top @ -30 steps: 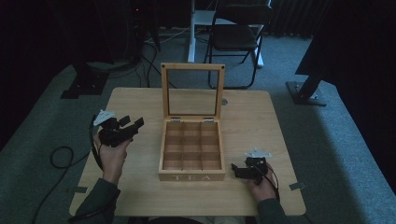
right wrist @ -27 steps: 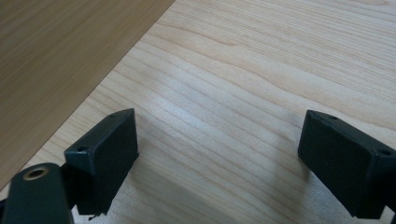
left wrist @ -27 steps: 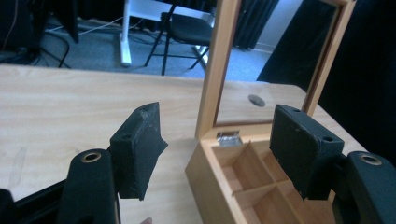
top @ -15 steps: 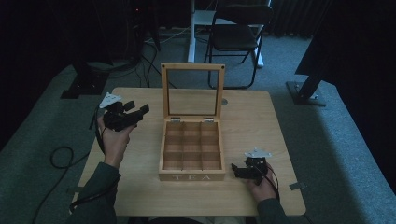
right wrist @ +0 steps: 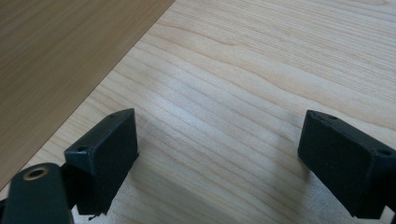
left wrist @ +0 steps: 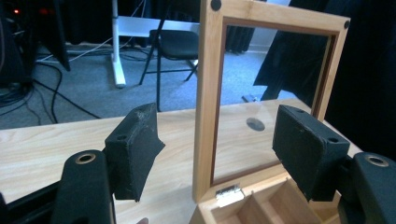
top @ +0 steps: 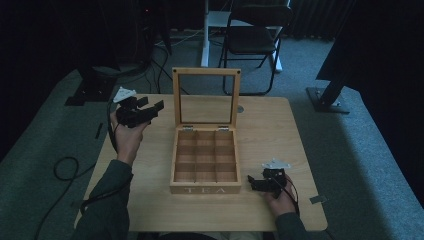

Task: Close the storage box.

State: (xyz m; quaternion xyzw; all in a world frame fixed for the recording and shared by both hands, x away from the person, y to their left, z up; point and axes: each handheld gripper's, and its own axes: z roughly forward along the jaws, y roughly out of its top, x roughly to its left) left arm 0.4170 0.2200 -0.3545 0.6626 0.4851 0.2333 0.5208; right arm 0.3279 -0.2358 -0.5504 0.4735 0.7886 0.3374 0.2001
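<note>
Low in the frame, right of centre, the right gripper [top: 256, 183] rests on the worktop [top: 270, 130] just beside the tea box [top: 205, 160], its fingers [right wrist: 105, 156] spread wide over bare wood, holding nothing. The box sits mid-frame, its glass-paned lid [top: 206, 97] standing upright. Farther up at the left, the left gripper [top: 152, 107] hangs above the worktop's edge, aimed at the lid; its fingers [left wrist: 133, 149] have just been opening and stand wide apart, empty.

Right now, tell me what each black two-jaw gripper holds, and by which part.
Nothing: left gripper and right gripper both stand open and empty.
</note>
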